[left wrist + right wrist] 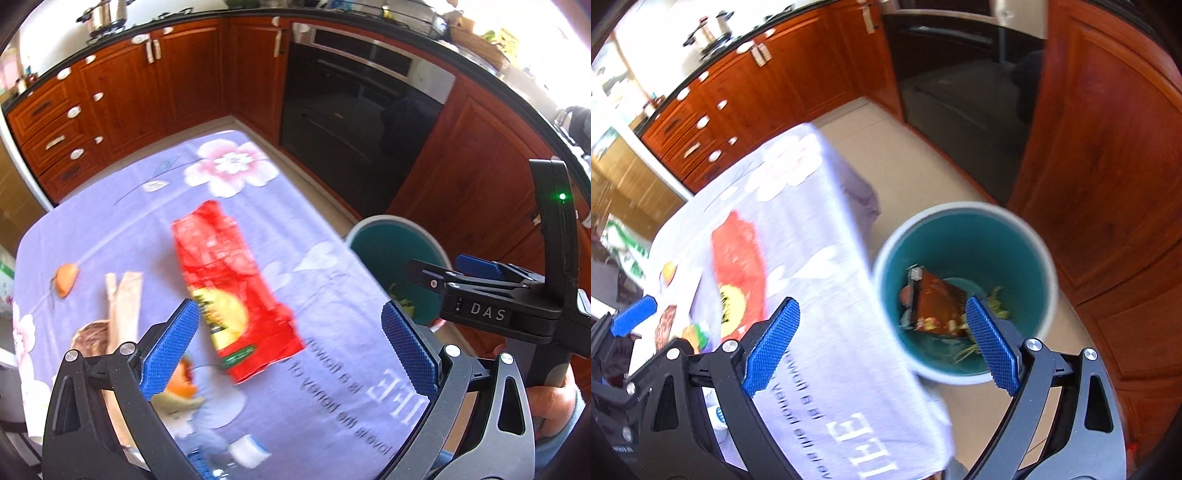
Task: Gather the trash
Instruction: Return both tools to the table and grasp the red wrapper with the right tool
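I am holding my left gripper (290, 349) with its jaws spread wide and empty over the lilac flowered tablecloth (122, 229). The crinkled red plastic snack bag (231, 291) is lying flat on the cloth, its near end between and just ahead of my blue pads (170, 350). It looks light, limp and slippery, so I am judging an edge pinch at the near end safest. My right gripper (882, 349) is also gaping, holding nothing, above the white-rimmed teal bin (964, 210) beside the table.
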Motion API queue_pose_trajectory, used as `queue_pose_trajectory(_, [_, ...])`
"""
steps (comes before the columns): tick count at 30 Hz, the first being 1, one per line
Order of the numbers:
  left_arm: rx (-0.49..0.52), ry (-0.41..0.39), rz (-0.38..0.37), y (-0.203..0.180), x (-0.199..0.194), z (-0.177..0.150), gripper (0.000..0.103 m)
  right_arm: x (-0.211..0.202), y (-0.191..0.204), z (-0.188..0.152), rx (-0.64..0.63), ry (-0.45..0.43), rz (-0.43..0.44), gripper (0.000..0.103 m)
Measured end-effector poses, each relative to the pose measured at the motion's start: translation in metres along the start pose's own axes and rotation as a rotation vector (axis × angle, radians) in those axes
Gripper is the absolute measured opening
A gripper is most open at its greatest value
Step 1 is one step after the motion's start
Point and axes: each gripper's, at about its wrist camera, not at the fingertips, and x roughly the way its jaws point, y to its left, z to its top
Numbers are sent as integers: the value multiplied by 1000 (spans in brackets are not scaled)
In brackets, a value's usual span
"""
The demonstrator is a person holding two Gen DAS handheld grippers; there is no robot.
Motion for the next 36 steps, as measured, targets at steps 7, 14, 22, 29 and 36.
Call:
queue_pose_trajectory(7, [-80, 11, 81, 63, -7, -26, 99, 30, 54, -18, -80, 54, 85, 87])
queue_pose_trajectory(14, [-130, 42, 121, 116, -7, -54, 99, 61, 95, -33, -122, 99, 112, 87])
queue_pose_trajectory(22, [-113, 66, 130, 132, -2, -71, 99, 85, 129, -41, -157, 133, 144, 87])
queue_pose_trajectory(29, [-116, 71, 119, 140, 3, -74, 99, 93, 145, -49, -204, 134, 112, 73])
queue_pose_trajectory(36, [-129, 73, 108, 146, 5, -77, 99, 94, 151, -48, -241, 113, 70, 18])
